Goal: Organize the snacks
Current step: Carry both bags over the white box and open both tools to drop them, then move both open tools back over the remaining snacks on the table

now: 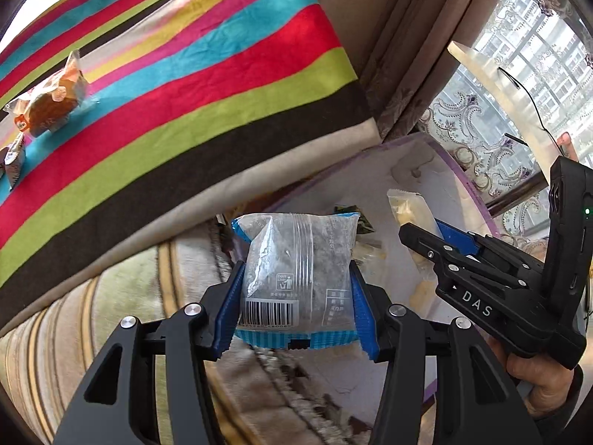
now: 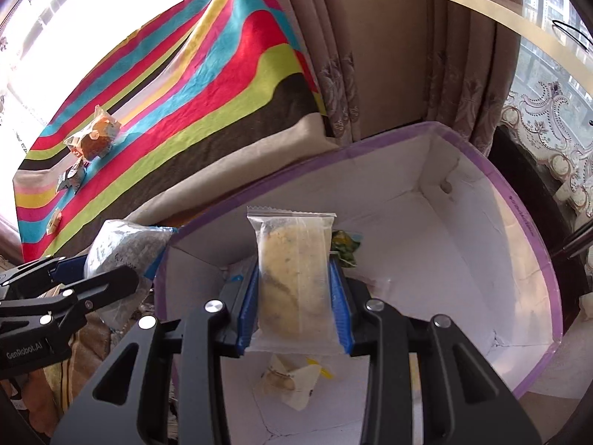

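Blue-edged clear wrap with a dark cake inside, the dark cake packet (image 1: 296, 274) sits clamped between my left claw's (image 1: 292, 309) pads, beside the purple-rimmed box (image 2: 533, 244). My right claw (image 2: 294, 315) pinches one pale biscuit packet (image 2: 292, 278) above the box. Three snacks lie beyond on the striped cloth (image 2: 207, 111); box contents under the claw are partly hidden.
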`<state>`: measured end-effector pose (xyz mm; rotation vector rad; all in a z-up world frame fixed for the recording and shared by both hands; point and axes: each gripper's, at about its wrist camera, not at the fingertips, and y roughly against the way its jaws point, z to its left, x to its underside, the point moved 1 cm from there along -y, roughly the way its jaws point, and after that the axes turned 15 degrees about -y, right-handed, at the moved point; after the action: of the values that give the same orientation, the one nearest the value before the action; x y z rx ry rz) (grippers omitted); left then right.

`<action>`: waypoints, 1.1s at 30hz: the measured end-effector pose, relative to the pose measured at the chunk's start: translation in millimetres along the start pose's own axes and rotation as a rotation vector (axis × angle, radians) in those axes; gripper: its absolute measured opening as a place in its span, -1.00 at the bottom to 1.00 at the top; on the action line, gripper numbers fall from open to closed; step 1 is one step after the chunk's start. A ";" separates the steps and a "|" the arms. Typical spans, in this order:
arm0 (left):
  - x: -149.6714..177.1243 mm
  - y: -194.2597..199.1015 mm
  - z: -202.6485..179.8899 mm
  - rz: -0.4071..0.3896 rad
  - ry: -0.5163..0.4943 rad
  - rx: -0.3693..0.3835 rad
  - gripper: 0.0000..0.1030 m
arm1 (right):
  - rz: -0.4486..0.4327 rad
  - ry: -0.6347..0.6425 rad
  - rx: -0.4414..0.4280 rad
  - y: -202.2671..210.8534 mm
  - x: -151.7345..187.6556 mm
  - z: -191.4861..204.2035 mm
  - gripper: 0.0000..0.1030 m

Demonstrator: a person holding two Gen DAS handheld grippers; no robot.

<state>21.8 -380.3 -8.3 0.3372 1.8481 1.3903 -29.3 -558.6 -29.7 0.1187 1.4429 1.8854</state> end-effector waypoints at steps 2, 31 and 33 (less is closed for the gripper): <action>-0.6 -6.5 -13.4 0.013 0.018 0.023 -0.03 | -0.005 -0.011 0.014 2.0 -1.4 -10.6 -0.31; 44.5 -84.3 -115.1 0.328 0.010 0.231 0.45 | 0.077 -0.088 0.161 -20.4 25.1 -90.8 -0.09; 42.8 -77.7 -114.6 0.305 0.007 0.227 0.45 | 0.066 -0.090 0.163 -17.2 22.2 -90.4 -0.02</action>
<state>-70.1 -461.4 -85.7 0.7574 2.0270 1.3790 -80.8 -615.6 -85.0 0.3290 1.5460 1.7886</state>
